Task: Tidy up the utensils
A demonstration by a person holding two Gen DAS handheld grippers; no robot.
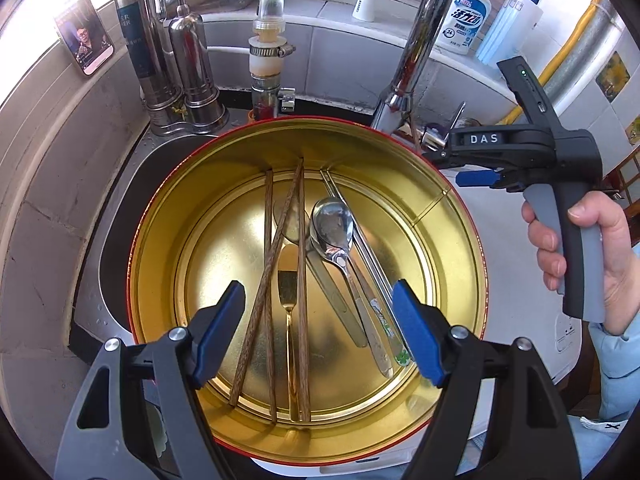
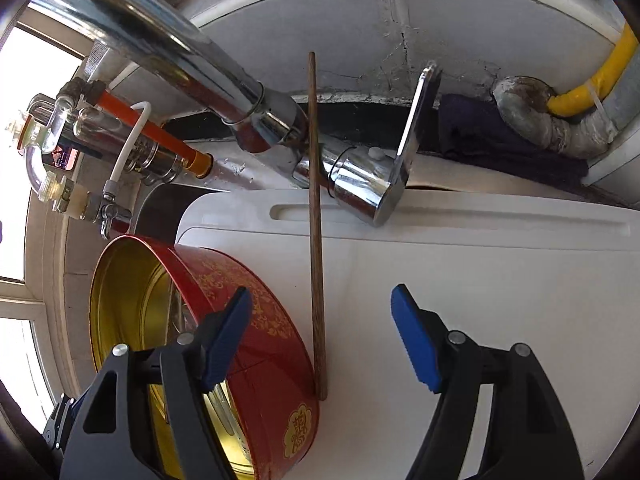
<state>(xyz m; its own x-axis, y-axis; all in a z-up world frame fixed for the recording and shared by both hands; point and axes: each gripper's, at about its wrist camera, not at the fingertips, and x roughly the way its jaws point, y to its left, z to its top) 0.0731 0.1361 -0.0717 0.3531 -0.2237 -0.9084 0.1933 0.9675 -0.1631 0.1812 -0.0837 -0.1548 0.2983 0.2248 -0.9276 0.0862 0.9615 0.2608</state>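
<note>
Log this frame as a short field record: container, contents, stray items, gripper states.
container: round red tin, gold inside, on white board
contents: wooden chopsticks, silver spoon, gold knife, metal chopsticks
stray: one wooden chopstick on the board beside the tin
left gripper: open, empty, over tin
right gripper: open, empty

Your left wrist camera looks almost straight down, from close above, into the round tin [image 1: 448,216], with the sink wall behind and your right gripper [image 1: 476,178] at the frame's right edge. Your right wrist camera sits low beside that tin [image 2: 256,320], facing along the white cutting board [image 2: 480,280] toward the faucet [image 2: 256,112]. Both views share the tin, faucet and board.
</note>
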